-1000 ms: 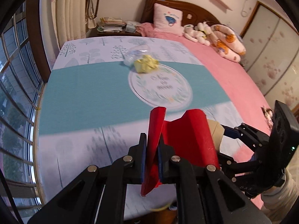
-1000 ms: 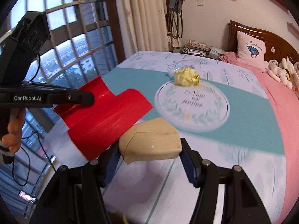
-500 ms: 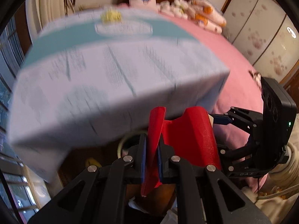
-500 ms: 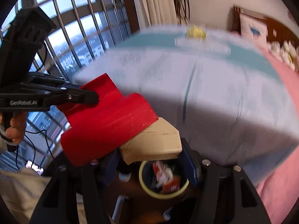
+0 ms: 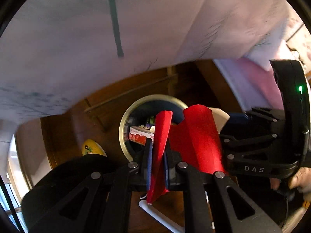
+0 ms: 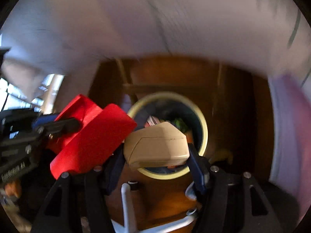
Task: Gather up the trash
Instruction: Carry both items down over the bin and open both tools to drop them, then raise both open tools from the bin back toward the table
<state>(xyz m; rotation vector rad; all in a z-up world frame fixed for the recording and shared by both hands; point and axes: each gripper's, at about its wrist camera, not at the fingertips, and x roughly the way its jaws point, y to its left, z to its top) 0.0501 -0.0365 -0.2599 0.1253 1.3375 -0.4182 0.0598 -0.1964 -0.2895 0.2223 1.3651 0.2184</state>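
Hovering now over bin (image 6: 203, 136), bed-top gone

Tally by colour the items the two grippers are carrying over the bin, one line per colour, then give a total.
Red: 1, the red folded card, pinched by the left gripper.
Beige: 1, the beige box, clamped by the right gripper.
Total: 2, both above the round bin.
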